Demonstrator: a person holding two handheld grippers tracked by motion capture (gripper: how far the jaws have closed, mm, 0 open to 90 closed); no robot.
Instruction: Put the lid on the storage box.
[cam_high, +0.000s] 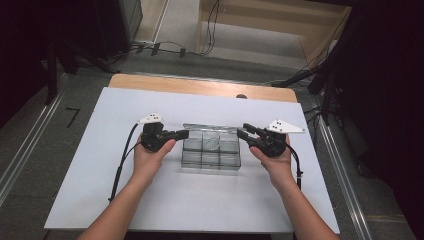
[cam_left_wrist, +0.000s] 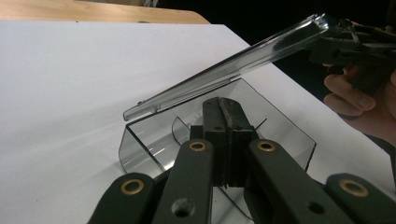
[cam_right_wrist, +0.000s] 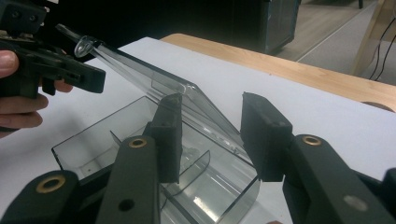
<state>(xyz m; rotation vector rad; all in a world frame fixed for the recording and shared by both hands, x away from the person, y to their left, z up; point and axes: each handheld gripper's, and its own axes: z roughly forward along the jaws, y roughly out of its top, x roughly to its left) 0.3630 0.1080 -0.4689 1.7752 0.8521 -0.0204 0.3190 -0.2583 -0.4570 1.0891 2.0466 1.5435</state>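
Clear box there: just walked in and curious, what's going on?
A person works on a clear compartment box on the white sheet, one handheld gripper at each end. Its lid is tilted up, half open. The left gripper is shut at the box's left end; the right gripper has its jaws apart.
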